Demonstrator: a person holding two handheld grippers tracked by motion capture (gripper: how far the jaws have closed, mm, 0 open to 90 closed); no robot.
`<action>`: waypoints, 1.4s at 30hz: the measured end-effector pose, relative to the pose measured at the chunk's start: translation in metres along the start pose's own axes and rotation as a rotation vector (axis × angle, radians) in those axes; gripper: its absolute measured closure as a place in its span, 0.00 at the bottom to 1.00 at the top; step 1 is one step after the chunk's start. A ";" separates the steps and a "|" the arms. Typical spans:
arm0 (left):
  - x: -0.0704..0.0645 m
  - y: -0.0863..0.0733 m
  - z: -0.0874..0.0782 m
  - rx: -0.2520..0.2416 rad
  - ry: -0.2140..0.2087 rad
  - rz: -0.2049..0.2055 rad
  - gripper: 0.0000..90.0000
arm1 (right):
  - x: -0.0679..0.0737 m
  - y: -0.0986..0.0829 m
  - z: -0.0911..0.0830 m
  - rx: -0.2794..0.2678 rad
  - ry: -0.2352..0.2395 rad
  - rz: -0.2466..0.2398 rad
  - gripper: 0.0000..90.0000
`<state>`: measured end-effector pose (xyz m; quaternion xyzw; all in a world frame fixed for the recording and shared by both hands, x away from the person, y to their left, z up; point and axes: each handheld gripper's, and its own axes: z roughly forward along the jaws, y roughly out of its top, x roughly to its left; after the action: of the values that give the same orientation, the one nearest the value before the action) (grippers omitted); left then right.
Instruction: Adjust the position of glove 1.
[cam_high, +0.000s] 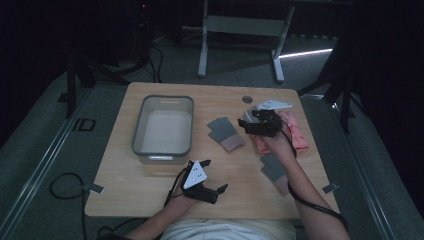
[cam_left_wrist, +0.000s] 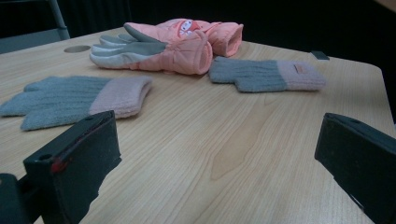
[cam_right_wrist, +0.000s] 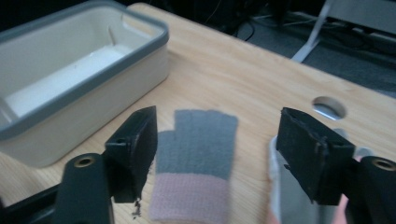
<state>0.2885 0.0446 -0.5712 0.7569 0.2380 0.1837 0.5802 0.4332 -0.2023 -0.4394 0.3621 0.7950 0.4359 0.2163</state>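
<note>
A: Your right gripper (cam_high: 248, 121) has its black fingers (cam_right_wrist: 135, 149) spread wide, nothing between them. It hangs over the far right part of the tabletop, above the puffy pink padded ski gloves with grey palms (cam_high: 299, 131).

B: And just ahead of those fingers?

A: The grey knitted glove with a pink cuff (cam_right_wrist: 195, 161) lies flat on the wood, framed between them in the right gripper view, cuff towards you. It is not touched.

B: The left one?

A: Your left gripper (cam_high: 216, 175) is spread too and holds nothing. It sits low at the near edge of the light wooden tabletop (cam_high: 120, 190), well apart from the gloves. In the left gripper view its fingers (cam_left_wrist: 74, 163) stand on either side of bare wood.

B: What lies farther out?

A: A second grey knitted glove with a pink cuff (cam_high: 276, 171) lies near your right forearm, close to the near right corner. The pink pair (cam_left_wrist: 163, 44) lies stacked, one glove on the other. Left of the first knitted glove stands the cream rectangular plastic tub with a grey rim (cam_high: 138, 125), empty.
</note>
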 end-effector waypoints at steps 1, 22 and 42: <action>0.000 0.000 0.000 -0.001 0.001 0.002 0.00 | 0.002 -0.001 0.005 0.010 0.009 -0.004 0.35; -0.002 0.000 0.000 -0.002 -0.015 0.007 0.00 | 0.005 -0.032 0.095 0.263 0.087 0.035 0.63; 0.000 0.000 0.000 -0.005 -0.019 -0.006 0.00 | 0.006 -0.045 0.134 0.327 0.004 -0.019 0.72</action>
<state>0.2879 0.0445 -0.5713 0.7565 0.2342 0.1756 0.5848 0.5002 -0.1422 -0.5479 0.3840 0.8593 0.2991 0.1570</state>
